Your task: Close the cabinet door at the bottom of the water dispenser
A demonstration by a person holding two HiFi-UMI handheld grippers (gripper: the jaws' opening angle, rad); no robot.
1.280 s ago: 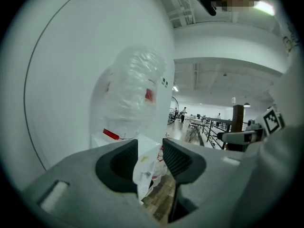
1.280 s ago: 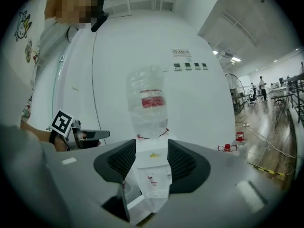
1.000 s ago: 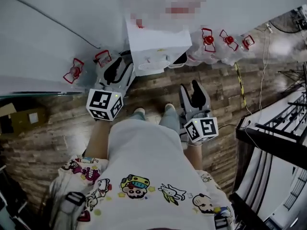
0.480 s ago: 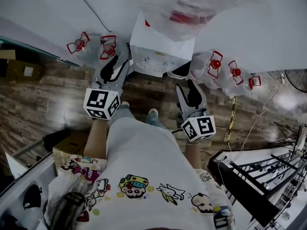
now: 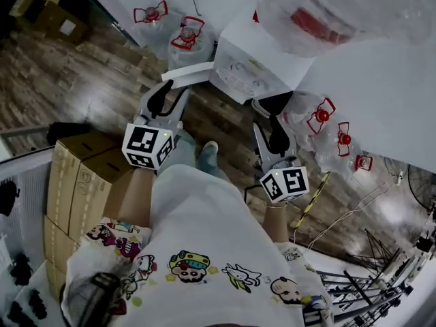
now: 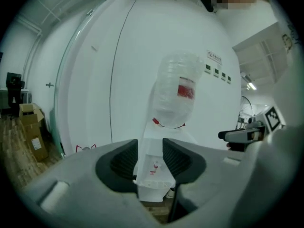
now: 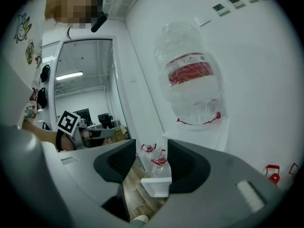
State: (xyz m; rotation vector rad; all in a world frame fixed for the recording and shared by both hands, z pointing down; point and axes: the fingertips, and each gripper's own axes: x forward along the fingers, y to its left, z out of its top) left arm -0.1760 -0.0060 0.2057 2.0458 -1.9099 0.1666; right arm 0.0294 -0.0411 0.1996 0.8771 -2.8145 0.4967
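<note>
The white water dispenser point(image 5: 262, 70) stands against the wall with a clear bottle point(image 5: 327, 16) upside down on top. Its bottom cabinet door point(image 5: 191, 72) hangs open as a white slab pointing left. My left gripper point(image 5: 170, 92) is just below that door, apart from it, open and holding nothing. In the left gripper view the dispenser point(image 6: 154, 175) shows far off through the gap of the left gripper point(image 6: 149, 148). My right gripper point(image 5: 270, 121) is open and holds nothing, near the dispenser's right foot. The door's edge point(image 7: 156, 186) shows beyond the right gripper point(image 7: 152, 151).
Spare water bottles with red caps stand left point(image 5: 187, 33) and right point(image 5: 323, 118) of the dispenser. Stacked cardboard boxes point(image 5: 75, 182) sit at my left. A striped cable point(image 5: 306, 206) lies on the wood floor, and a black rack point(image 5: 368, 285) is at the lower right.
My view has swung, so the dispenser now sits up and to the right and the boxes have come in at left. Both grippers have turned with it; the left now faces the open door.
</note>
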